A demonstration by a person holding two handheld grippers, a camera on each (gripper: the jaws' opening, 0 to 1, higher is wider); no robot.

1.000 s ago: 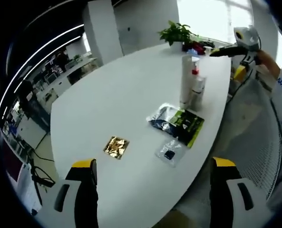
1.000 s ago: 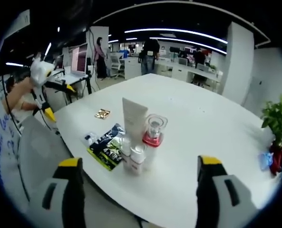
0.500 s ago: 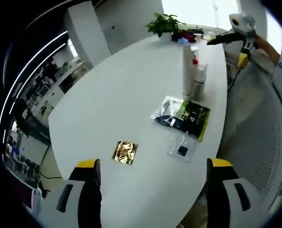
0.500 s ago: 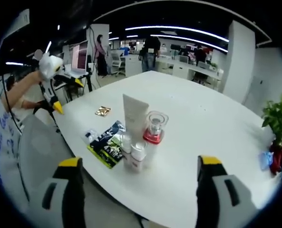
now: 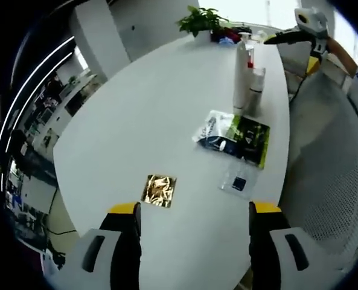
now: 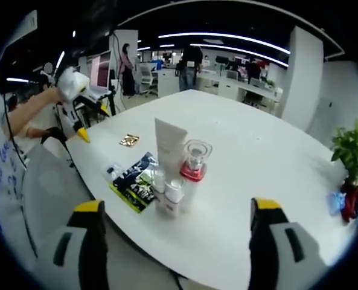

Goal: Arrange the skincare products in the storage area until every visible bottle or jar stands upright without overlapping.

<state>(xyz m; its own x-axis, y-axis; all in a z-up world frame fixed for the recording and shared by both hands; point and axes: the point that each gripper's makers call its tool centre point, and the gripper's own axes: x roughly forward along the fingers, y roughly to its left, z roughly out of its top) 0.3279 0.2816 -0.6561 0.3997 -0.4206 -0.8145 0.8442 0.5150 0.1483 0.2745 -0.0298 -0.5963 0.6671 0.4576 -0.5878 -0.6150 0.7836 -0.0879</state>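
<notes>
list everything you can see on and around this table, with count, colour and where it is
table: 1, white, oval, under everything
tall tube: 1, cream, upright in the cluster near the table edge
clear-capped bottle: 1, clear cap over a red collar, upright beside the tube
small bottles: 2, white, upright in front of the tube
flat pouches: 2, dark blue and black-green, lying overlapped next to the cluster
clear sachet: 1, transparent with a dark square, lying beyond the pouches
gold packet: 1, shiny gold, lying alone toward the middle
potted plant: 1, green, far end of the table
left gripper: 1, black, white and yellow, open above the gold packet
right gripper: 1, same colours, open facing the cluster
</notes>
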